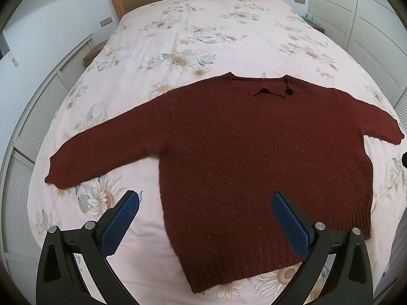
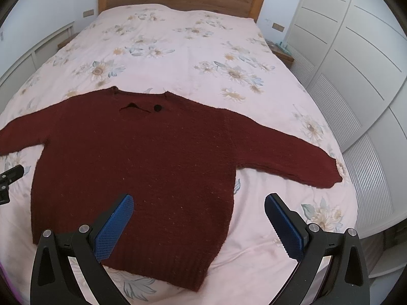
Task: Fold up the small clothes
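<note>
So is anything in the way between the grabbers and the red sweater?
No, nothing visible is. The sweater lies flat and uncovered on the bed, and the open left gripper and right gripper hang just above its hem.

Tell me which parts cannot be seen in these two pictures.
- Dark red knitted sweater: its underside lies against the pink floral bedspread in both views.
- Sweater hem: partly behind the blue-padded fingers in the left wrist view.
- Sweater sleeve: its cuff is cut off by the right wrist view's edge.
</note>
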### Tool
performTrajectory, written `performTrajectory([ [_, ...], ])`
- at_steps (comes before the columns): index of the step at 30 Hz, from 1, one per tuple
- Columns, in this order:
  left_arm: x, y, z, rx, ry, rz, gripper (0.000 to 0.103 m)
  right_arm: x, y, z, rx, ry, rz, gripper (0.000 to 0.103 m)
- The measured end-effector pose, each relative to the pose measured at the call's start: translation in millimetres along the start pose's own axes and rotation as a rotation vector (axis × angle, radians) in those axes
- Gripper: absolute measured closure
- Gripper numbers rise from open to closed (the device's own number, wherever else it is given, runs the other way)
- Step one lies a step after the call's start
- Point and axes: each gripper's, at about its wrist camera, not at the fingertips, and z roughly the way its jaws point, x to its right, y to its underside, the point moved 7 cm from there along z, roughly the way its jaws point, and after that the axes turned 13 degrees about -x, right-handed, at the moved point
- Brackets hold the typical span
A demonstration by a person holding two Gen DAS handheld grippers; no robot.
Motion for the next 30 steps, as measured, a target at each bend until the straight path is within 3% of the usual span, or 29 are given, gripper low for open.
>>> performTrajectory([
  [30,-1.5,4.3,2.8,-0.012,0.004,0.001,0.001,5.0,1.7,4.2,-0.013,0.012,0.002,0.0],
])
